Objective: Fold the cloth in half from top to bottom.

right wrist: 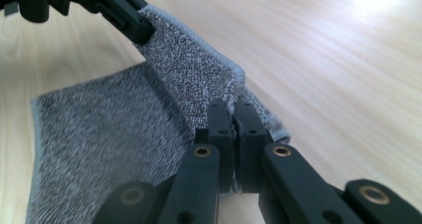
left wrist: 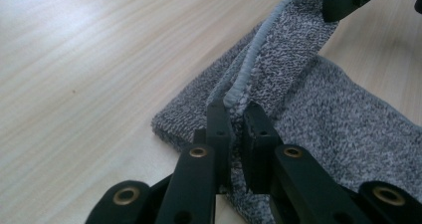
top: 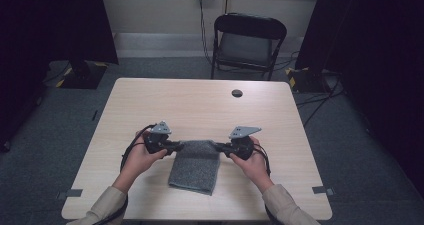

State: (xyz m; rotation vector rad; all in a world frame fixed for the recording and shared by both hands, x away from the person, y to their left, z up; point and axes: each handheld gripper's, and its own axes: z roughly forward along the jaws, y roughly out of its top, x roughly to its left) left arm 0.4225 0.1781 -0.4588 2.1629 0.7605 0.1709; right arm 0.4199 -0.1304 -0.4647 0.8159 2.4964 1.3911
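Grey towel (top: pixel 195 166): looped terry, speckled dark and light, with a paler stitched hem. It lies folded on the near middle of the table (top: pixel 200 105), a long rectangle running toward you, its far end lifted off the wood.

Your left gripper (top: pixel 176 146) is clenched on the far left corner; in the left gripper view the jaws pinch the hem right at its rolled edge. Your right gripper (top: pixel 221 146) is clenched on the far right corner, and the cloth between the two hangs as a raised flap.

Table top: pale wood grain, smooth, rounded corners. A small round dark cable hole (top: pixel 237 93) sits near the far edge, well apart from the towel.

Beyond the far edge stands a black folding chair (top: pixel 247 42). Bare wood lies open on both sides and ahead of the towel; the near edge is close to its lower end.
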